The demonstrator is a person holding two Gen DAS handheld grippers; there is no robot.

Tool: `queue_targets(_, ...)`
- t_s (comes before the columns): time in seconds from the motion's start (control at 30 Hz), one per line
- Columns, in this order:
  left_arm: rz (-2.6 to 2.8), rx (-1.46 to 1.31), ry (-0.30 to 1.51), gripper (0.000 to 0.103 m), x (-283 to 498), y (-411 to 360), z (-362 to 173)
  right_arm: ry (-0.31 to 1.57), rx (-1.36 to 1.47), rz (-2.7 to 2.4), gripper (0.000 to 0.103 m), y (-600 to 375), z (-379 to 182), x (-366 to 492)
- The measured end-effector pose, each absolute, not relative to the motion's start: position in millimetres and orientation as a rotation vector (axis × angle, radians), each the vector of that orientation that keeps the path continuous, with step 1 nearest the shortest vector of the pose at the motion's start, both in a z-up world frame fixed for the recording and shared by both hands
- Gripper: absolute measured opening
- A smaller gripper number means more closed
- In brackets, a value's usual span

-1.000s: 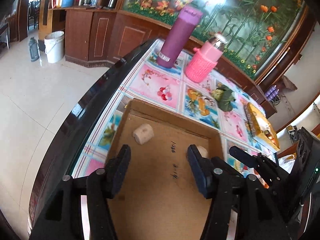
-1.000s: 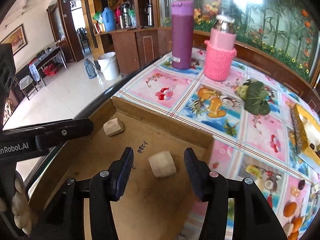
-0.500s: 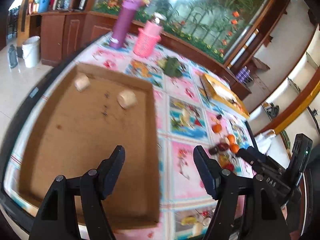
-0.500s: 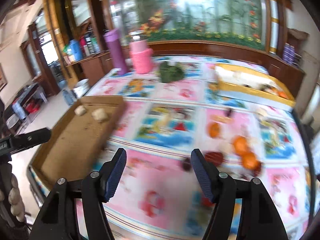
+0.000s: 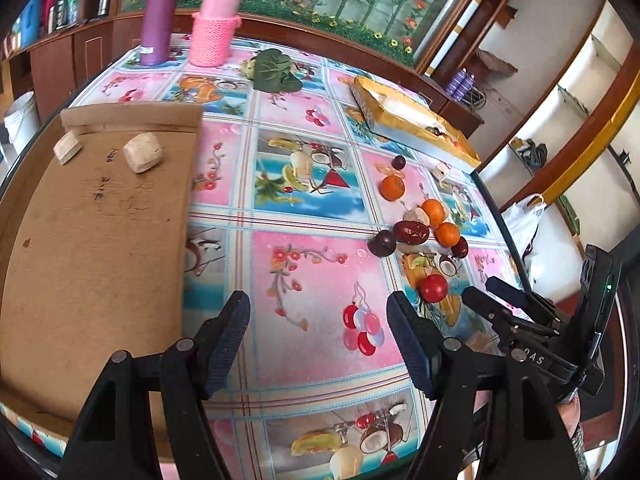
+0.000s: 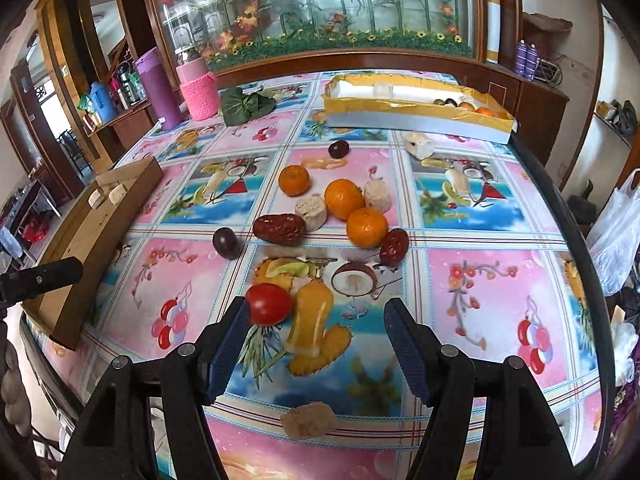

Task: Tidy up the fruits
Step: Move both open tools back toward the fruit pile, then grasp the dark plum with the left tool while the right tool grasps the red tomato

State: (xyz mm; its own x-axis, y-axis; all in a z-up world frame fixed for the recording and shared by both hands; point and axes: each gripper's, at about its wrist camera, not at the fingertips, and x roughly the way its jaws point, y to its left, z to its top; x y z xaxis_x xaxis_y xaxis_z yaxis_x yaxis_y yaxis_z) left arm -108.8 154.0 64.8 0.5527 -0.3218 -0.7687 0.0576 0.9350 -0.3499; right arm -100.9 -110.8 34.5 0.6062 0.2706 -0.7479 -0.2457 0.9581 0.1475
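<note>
Loose fruit lies on the patterned tablecloth: three oranges point(image 6: 344, 199), two red dates point(image 6: 279, 229), two dark plums point(image 6: 225, 242) and a red tomato point(image 6: 269, 303). Beige chunks point(image 6: 311, 211) sit among them, and one more lies close under the right gripper. My right gripper point(image 6: 316, 328) hangs open above the cloth, its left fingertip beside the tomato. My left gripper point(image 5: 318, 320) is open over bare cloth, between the cardboard tray point(image 5: 92, 240) and the fruit point(image 5: 411, 232). Two beige chunks point(image 5: 143, 152) rest in the tray.
A yellow box point(image 6: 416, 114) holding some fruit stands at the back right. A purple flask point(image 6: 158, 92), a pink knitted bottle point(image 6: 199, 90) and green leaves point(image 6: 246, 106) stand at the back. The table's dark edge point(image 6: 560, 208) curves along the right.
Both grippers have swung right, away from the cardboard tray and over to the fruit pile. Their jaws stand a little wider. The two beige chunks stayed in the tray.
</note>
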Motion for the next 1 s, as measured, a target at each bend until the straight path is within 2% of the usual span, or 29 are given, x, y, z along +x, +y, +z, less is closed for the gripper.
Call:
queue_targets(0.2, -0.284, -0.256, 1.017, 0.07, -72, 122, 46, 0.901, -0.013, 0.374, 0.073, -88, 20, -92)
queue_targets(0.27, -0.303, -0.253, 1.037, 0.07, -59, 112, 39, 0.92, -0.041, 0.408, 0.066, -78, 16, -88)
queue_targets(0.43, -0.349, -0.253, 1.049, 0.068, -32, 93, 24, 0.942, -0.11, 0.433, 0.062, -62, 9, -84)
queue_targets(0.57, -0.377, -0.214, 1.038, 0.059, -22, 79, 18, 0.964, -0.114, 0.435, 0.056, -62, 4, -79)
queue_targets(0.6, -0.396, -0.208, 1.042, 0.049, -20, 76, 18, 0.962, -0.112, 0.435, 0.055, -63, 5, -78)
queue_targets(0.67, -0.4, -0.186, 1.036, 0.043, -20, 70, 17, 0.965, -0.108, 0.434, 0.049, -64, 5, -76)
queue_targets(0.7, -0.408, -0.166, 1.031, 0.031, -20, 66, 17, 0.965, -0.107, 0.432, 0.047, -65, 5, -76)
queue_targets(0.77, -0.388, -0.115, 1.019, 0.022, -23, 61, 17, 0.963, -0.113, 0.423, 0.036, -64, 6, -75)
queue_targets(1.0, -0.376, -0.21, 1.001, 0.022, -36, 91, 30, 0.971, -0.071, 0.424, 0.036, -66, 11, -78)
